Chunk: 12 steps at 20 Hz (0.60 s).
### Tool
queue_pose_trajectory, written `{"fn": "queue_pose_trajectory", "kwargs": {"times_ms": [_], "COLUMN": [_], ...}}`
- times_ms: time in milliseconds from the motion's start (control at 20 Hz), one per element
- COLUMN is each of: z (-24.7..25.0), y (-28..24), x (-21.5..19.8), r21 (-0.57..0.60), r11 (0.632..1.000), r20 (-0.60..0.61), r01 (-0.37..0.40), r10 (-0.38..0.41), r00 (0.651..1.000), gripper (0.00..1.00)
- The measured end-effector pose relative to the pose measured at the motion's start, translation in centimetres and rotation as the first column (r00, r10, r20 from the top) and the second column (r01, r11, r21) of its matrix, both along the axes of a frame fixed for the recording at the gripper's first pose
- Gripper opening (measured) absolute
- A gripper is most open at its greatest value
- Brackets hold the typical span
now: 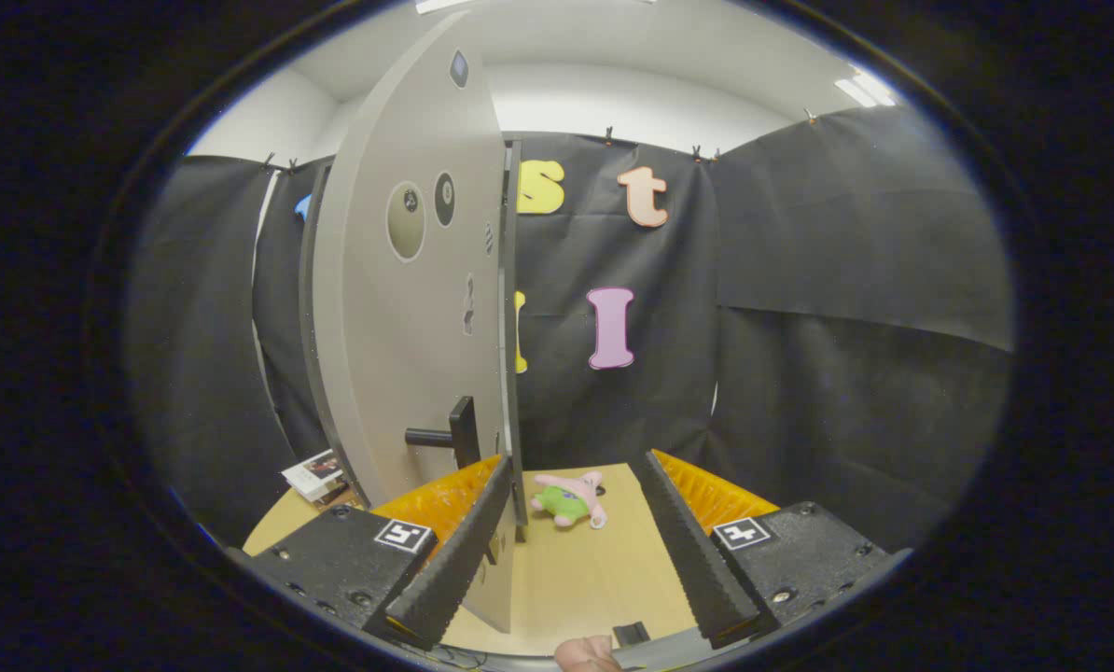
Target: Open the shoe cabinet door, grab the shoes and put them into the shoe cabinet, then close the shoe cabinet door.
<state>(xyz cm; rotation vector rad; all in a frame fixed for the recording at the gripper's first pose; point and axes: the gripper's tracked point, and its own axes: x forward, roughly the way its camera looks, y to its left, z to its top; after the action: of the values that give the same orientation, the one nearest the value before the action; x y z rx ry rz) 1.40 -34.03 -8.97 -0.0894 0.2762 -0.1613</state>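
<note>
The grey shoe cabinet door (408, 308) stands swung out, nearly edge-on to me, with a black lever handle (440, 434) low on its face. Its thin free edge (510, 327) runs down to just inside my left finger (464, 551). My gripper (576, 459) is open, its fingers spread wide over the wooden tabletop (585, 569). Only the door's lower edge comes inside the left finger; the right finger (692, 541) touches nothing.
A pink and green plush toy (571, 499) lies on the table just beyond the fingertips. A small booklet (314, 474) rests at the table's left edge behind the door. Black cloth walls close the booth all round. A person's fingertip (587, 653) shows beneath the gripper.
</note>
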Motion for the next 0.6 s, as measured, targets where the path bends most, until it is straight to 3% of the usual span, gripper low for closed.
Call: {"fn": "queue_pose_trajectory", "kwargs": {"times_ms": [300, 600], "z": [-0.1, -1.8], "y": [5.4, 14.7], "x": [0.8, 4.6], "r21": [0.009, 0.038], "r11": [1.0, 0.992], "r20": [0.038, 0.002], "r01": [0.016, -0.12], "r10": [-0.016, 0.12], "r00": [0.999, 0.993], "gripper": [0.95, 0.95]}}
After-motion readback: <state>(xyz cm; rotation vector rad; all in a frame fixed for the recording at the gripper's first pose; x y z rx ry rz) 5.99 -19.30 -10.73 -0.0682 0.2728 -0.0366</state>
